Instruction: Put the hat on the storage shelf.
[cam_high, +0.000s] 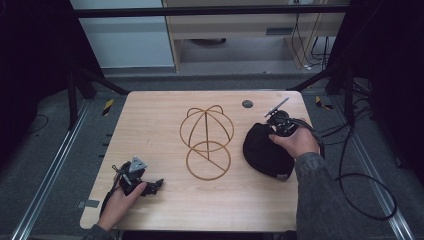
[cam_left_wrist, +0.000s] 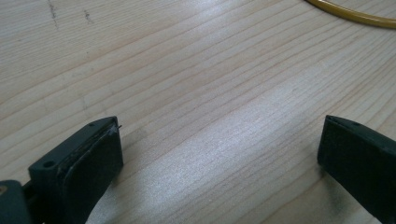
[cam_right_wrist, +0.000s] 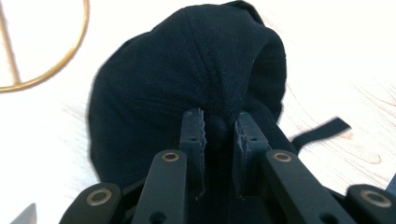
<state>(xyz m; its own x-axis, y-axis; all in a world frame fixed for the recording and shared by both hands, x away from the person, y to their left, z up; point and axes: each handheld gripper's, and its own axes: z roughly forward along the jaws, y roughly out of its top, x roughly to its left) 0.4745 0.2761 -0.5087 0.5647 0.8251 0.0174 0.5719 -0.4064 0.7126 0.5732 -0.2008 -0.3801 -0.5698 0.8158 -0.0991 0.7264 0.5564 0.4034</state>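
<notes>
The black cap (cam_high: 265, 150) lies crumpled on the table's right side (fabric bunched upward), just beside the wire stand (cam_high: 207, 142).

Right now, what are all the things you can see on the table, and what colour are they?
Cap: one, black, right side of table, fold of fabric pinched by right gripper.
Wire hat stand: one, gold, table centre.
Round disc: one, dark grey, far edge of table.
Table: one, light wood.
Left gripper: one, black, near-left on table, jaws wide apart, holding nothing.
Right gripper: one, black, clamped on cap.
</notes>
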